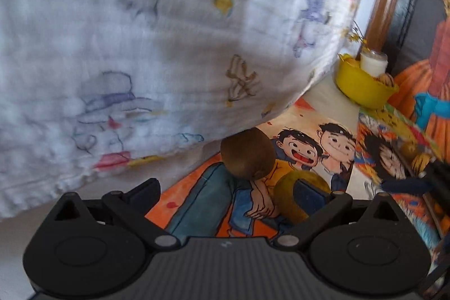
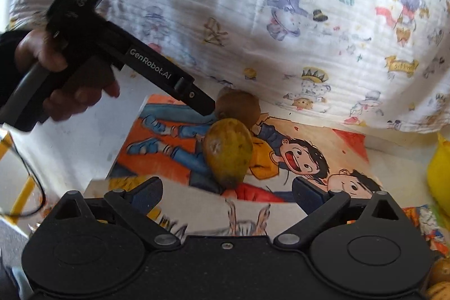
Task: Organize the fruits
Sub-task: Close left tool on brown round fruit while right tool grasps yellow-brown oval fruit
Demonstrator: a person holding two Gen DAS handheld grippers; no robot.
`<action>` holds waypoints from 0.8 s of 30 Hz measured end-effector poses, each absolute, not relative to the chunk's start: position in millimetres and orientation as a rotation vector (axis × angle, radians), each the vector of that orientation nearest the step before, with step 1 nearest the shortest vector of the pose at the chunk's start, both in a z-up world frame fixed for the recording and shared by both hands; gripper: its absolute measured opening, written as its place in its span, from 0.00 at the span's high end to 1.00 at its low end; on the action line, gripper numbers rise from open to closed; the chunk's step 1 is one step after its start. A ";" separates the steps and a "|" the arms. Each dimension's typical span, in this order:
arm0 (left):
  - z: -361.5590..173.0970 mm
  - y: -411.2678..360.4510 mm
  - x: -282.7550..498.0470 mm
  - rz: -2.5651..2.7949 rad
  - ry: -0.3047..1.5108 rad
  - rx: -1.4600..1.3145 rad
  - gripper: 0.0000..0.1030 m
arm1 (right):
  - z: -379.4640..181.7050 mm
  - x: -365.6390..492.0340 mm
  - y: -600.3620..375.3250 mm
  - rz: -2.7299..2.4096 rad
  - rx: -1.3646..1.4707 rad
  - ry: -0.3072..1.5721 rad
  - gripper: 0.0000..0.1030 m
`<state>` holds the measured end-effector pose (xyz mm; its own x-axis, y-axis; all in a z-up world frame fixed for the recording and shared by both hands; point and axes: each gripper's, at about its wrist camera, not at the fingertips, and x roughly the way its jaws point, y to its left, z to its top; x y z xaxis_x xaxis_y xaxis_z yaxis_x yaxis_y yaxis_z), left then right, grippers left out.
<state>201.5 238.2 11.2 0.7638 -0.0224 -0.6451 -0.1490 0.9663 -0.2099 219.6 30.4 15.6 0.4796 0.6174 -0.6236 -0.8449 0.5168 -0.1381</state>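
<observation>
**Yellow bowl waits while two fruits sit out on the desk**

Brown and round, the kiwi lies on the picture mat in the right wrist view, near the middle. Touching it, at about 7 o'clock from it, is the yellow-green mango. Behind both hangs a white cloth with little cartoon drawings.

In the left wrist view, the yellow bowl stands well apart, at 2 o'clock from the kiwi. Something yellow or orange already sits inside it, so I think part of the sorting is done. The kiwi and the mango are not in the bowl yet, so they are what is left.

Held in a hand, the left claw comes in from 10 o'clock in the right wrist view, and its tip is right by the kiwi. In its own view its fingers are apart, with the mango just by the right finger, and nothing is pinched.

Facing the mango, the right claw has fingers wide apart and it holds nothing.
</observation>
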 end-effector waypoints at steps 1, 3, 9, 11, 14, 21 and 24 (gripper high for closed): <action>9.2 239.5 205.5 0.068 0.704 -0.276 0.00 | 14.3 223.0 33.4 0.932 -0.455 0.554 0.06; 7.1 241.5 210.4 0.068 0.708 -0.311 0.01 | 11.5 228.7 39.3 0.931 -0.441 0.560 0.07; 0.5 245.0 227.5 0.070 0.723 -0.410 0.02 | 1.9 238.6 51.2 0.932 -0.426 0.590 0.10; -1.3 245.8 232.4 0.070 0.728 -0.435 0.04 | -0.9 242.0 53.3 0.931 -0.418 0.604 0.12; -2.8 246.7 238.3 0.071 0.740 -0.461 0.08 | -4.2 248.1 56.5 0.934 -0.396 0.622 0.14; -3.9 249.9 250.5 0.086 0.756 -0.512 0.19 | -9.0 261.0 60.0 0.930 -0.329 0.656 0.19; -4.0 250.5 254.2 0.104 0.760 -0.525 0.23 | -10.7 266.2 60.5 0.940 -0.289 0.663 0.21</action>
